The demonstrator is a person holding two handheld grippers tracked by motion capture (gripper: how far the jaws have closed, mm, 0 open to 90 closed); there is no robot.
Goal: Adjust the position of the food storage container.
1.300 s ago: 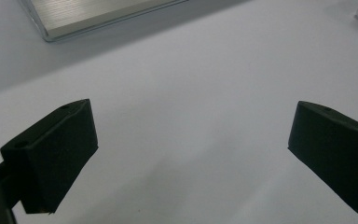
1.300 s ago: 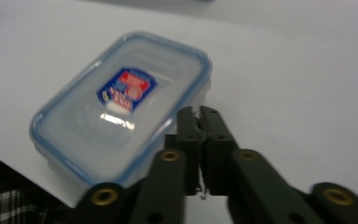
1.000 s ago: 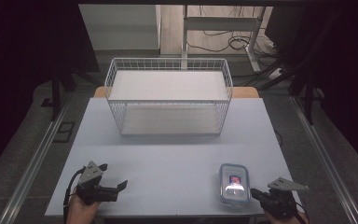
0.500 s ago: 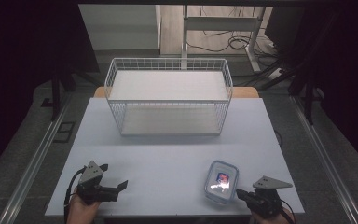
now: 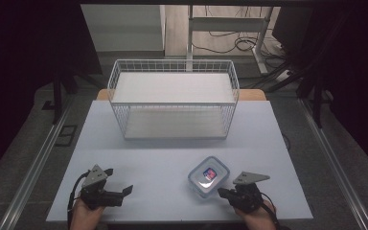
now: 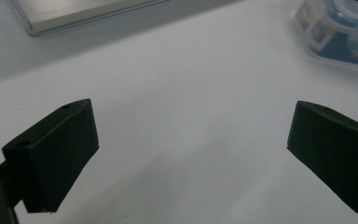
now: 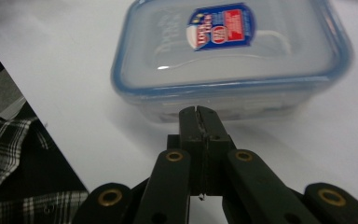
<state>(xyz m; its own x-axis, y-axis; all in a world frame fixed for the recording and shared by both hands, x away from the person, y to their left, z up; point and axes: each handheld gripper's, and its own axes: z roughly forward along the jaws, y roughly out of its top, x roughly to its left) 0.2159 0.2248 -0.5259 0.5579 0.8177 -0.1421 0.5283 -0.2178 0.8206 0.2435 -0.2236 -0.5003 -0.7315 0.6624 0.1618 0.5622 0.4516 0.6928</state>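
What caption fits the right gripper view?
Shut right gripper pressing its tips against the side of a lidded box.

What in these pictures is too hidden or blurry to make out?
- Container: the sticker's small print is blurred in the right gripper view; the contents are hidden behind its cloudy lid.
- Container, left gripper view: cut off by the top-right corner.
- Wire basket: its far wall blends into the background in the high view.

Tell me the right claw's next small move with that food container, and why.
Probably keep nudging: the right claw is shut, its tips against the side of the lidded food container, which sits well short of the wire basket.
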